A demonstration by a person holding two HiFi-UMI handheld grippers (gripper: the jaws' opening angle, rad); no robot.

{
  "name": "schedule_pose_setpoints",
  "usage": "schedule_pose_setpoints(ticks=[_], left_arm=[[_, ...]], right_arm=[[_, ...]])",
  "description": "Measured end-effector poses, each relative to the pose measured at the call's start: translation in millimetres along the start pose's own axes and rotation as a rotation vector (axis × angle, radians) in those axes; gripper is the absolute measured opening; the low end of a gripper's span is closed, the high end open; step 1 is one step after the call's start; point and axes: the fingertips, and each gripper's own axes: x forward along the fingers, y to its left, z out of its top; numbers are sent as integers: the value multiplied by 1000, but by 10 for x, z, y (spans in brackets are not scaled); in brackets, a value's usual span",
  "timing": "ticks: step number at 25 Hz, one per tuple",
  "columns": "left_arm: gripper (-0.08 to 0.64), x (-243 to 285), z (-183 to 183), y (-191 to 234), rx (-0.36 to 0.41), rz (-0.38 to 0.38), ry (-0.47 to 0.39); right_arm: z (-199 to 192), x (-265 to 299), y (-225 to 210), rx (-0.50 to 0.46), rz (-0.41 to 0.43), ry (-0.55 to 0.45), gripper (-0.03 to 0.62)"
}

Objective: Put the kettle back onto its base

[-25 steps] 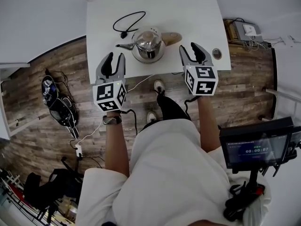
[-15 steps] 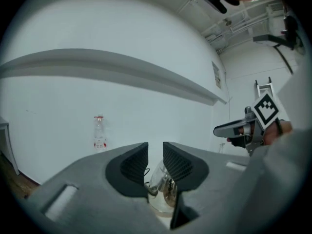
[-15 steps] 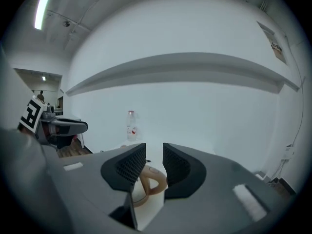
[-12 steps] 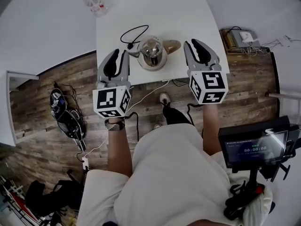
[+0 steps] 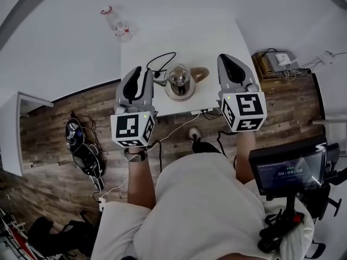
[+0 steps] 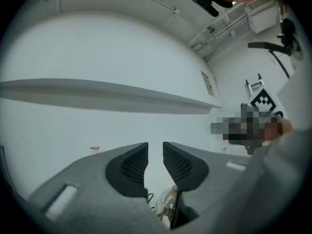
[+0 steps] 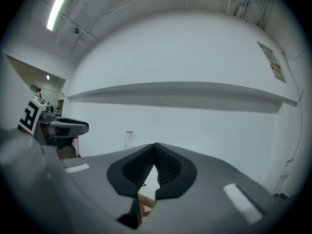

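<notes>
A shiny steel kettle (image 5: 179, 78) with a tan handle stands on its round base (image 5: 180, 96) near the front edge of the white table (image 5: 200, 34); a black cord loops behind it. My left gripper (image 5: 140, 72) hangs left of the kettle and well above the table, with a narrow gap between its jaws and nothing in them. My right gripper (image 5: 225, 58) is to the kettle's right, shut and empty. In the left gripper view the gripper (image 6: 155, 146) has the kettle (image 6: 167, 207) low beneath its jaws. The right gripper view shows the gripper (image 7: 154, 146) with tips touching.
A clear plastic bottle (image 5: 117, 23) with a red cap lies at the table's far left corner. A screen on a stand (image 5: 287, 171) is at my right. Boxes and cables (image 5: 277, 62) sit right of the table, a dark bag (image 5: 81, 145) on the wooden floor to the left.
Both grippers have risen, so the table and kettle look smaller and farther below. The right jaws have gone from wide open to shut. The kettle has not moved.
</notes>
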Motion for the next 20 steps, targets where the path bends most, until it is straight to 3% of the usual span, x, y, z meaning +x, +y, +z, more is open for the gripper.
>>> schedule_pose_setpoints(ticks=[20], left_arm=[[100, 79, 379, -29, 26, 21, -52]], right_arm=[[481, 34, -119, -28, 30, -96, 2]])
